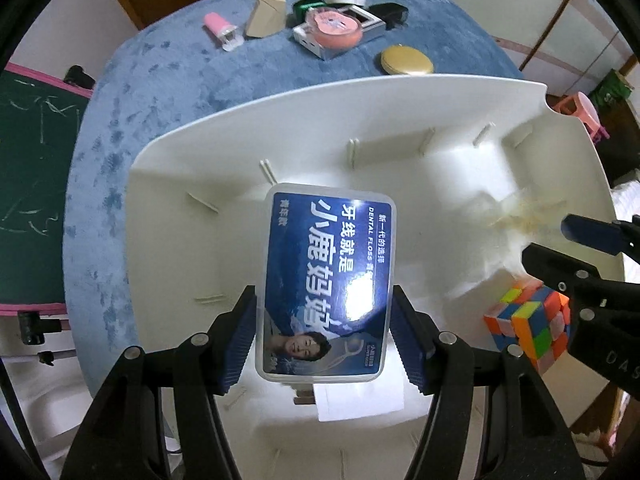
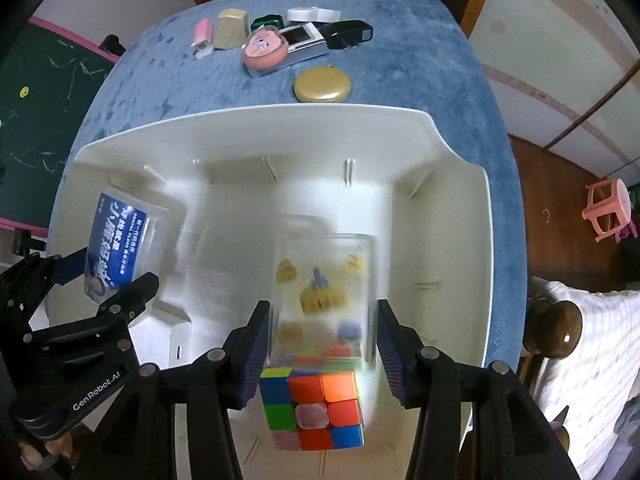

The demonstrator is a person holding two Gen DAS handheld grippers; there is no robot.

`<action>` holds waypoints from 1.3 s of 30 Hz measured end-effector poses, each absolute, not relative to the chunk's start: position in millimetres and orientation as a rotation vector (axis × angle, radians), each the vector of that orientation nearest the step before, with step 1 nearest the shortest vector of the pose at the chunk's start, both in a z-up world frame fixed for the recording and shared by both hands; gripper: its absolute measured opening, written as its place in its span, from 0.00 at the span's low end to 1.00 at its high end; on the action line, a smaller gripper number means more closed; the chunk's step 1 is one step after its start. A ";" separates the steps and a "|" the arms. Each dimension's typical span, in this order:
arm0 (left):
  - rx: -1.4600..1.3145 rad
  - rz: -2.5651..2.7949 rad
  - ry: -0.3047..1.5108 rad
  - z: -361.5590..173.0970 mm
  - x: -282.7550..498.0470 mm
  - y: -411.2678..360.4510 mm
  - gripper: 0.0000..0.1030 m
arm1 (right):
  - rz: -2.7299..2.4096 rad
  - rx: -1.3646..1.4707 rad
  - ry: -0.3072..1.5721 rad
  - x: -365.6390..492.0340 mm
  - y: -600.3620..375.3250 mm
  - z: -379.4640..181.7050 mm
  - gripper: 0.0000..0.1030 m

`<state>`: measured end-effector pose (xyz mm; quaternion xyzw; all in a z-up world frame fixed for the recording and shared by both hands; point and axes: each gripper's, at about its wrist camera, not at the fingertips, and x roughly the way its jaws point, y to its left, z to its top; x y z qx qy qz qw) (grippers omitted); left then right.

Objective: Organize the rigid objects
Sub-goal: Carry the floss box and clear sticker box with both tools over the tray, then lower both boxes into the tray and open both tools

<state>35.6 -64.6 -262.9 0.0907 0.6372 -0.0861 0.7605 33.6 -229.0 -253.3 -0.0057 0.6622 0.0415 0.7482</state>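
Left wrist view: the left hand-held gripper pinches a dental floss box over the white storage bin. Lower it flat to the bin floor beside the Rubik's cube before releasing. The right hand-held gripper straddles a clear plastic box holding the cube; whether it grips I cannot tell.

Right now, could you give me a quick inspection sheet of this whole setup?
Surface: blue cloth covering the table.
Job's things: white bin; dental floss box; clear box holding a puzzle cube.
Clutter: gold compact, pink round case, black charger, tan box beyond the bin.
Grippers: left gripper clamps the floss box; right gripper flanks the clear box, contact unclear.
Cables: nothing seen.
Surroundings: chalkboard, pink stool.
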 end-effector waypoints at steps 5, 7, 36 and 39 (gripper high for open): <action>0.211 -0.168 1.366 -257.1 33.3 -64.2 0.85 | 0.094 -0.051 1.406 29.5 -222.4 -244.9 0.67; 0.195 -0.175 1.362 -252.4 32.5 -62.8 0.85 | 0.097 -0.070 1.389 27.9 -219.4 -239.9 0.67; 0.029 -0.150 1.113 -117.9 38.3 -38.3 0.85 | 0.133 0.019 1.138 19.0 -235.8 -128.5 0.67; 0.031 -0.133 1.073 -97.4 49.7 -33.2 0.85 | 0.133 0.022 1.097 26.9 -240.5 -110.9 0.67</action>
